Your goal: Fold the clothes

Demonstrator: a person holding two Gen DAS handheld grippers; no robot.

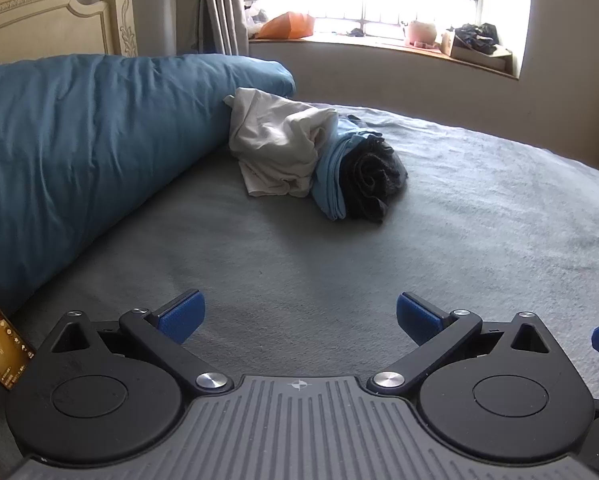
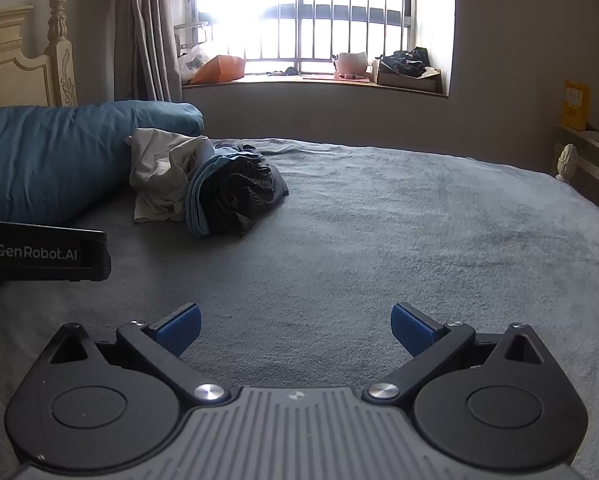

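A heap of crumpled clothes lies on the grey bed: a cream garment (image 1: pixel 277 146) (image 2: pixel 163 172), a light blue one (image 1: pixel 331 180) (image 2: pixel 197 200) and a dark grey one (image 1: pixel 373 180) (image 2: pixel 239 196), bunched together against a blue duvet roll. My left gripper (image 1: pixel 299 316) is open over bare sheet, well short of the heap, with nothing between its blue pads. My right gripper (image 2: pixel 295 328) is open too, also over bare sheet and far from the clothes. The left gripper's black body (image 2: pixel 43 254) shows at the left edge of the right wrist view.
A rolled blue duvet (image 1: pixel 79 152) (image 2: pixel 59 156) lies along the left by the cream headboard (image 1: pixel 39 12). The grey bed sheet (image 1: pixel 479 220) (image 2: pixel 419 232) stretches wide to the right. A cluttered window sill (image 1: pixel 379 42) sits beyond. A lit phone (image 1: pixel 3 352) stands at far left.
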